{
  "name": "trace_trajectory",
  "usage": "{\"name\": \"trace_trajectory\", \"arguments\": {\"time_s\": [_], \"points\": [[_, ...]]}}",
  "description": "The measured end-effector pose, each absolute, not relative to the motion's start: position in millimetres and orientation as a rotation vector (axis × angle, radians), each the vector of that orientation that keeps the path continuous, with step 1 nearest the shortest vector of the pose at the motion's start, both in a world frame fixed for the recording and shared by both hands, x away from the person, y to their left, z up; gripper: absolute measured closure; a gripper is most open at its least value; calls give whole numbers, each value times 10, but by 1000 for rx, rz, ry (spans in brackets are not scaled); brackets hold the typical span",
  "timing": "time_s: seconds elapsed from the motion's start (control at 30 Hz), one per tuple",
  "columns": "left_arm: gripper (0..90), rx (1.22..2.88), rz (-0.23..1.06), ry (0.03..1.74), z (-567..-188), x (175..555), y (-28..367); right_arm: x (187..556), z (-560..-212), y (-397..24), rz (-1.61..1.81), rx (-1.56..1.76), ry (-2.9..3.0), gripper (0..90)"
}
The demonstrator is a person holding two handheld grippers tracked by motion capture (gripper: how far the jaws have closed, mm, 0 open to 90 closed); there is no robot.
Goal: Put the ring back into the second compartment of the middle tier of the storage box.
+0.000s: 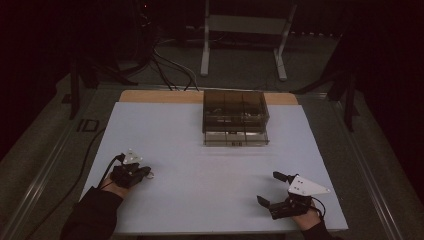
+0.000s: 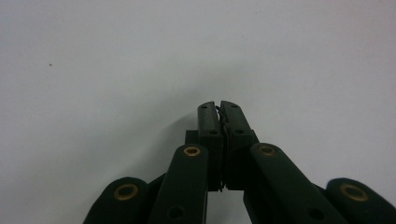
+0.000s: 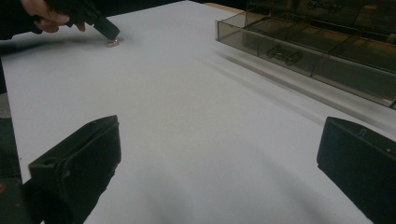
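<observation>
The left tool (image 1: 146, 171), near the left edge of the white surface (image 1: 200, 170), is clenched on a small ring-like metal piece (image 1: 150, 175) lying on the surface; in the left gripper view its pads (image 2: 208, 119) meet with a thin wire pinched between them. The right tool (image 1: 272, 189) rests released at the near right, nothing between its pads. A smoky compartmented box (image 1: 235, 117) sits at the far middle, well apart from both, with bare surface between.

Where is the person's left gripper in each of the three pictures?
High view: left gripper low at left, on the white sheet.
Left gripper view: its shut jaws rise at bottom centre.
Right gripper view: top left corner, tips down.
Shared landmark: the white sheet.
</observation>
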State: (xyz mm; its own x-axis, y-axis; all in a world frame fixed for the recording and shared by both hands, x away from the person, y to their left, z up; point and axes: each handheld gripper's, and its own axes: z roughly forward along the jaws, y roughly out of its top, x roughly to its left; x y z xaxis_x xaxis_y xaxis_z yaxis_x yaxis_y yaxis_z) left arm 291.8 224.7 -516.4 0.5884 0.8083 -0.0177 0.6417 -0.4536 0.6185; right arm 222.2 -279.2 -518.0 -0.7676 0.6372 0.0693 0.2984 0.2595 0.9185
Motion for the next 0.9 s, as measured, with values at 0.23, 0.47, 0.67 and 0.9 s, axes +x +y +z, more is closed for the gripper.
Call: {"name": "trace_trajectory", "arguments": {"time_s": [0.23,0.47,0.67,0.9], "points": [[900,2226,381,1142,-5115,2907,2251,2221,-5179,-2791,1506,858,2220,0],[900,2216,386,1128,-5058,2904,2222,2221,-5181,-2789,1506,859,2220,0],[900,2204,385,1121,-5020,2905,2198,2222,-5182,-2789,1506,859,2220,0],[900,2190,397,1104,-4951,2922,2166,2223,-5186,-2782,1504,863,2222,0]]}}
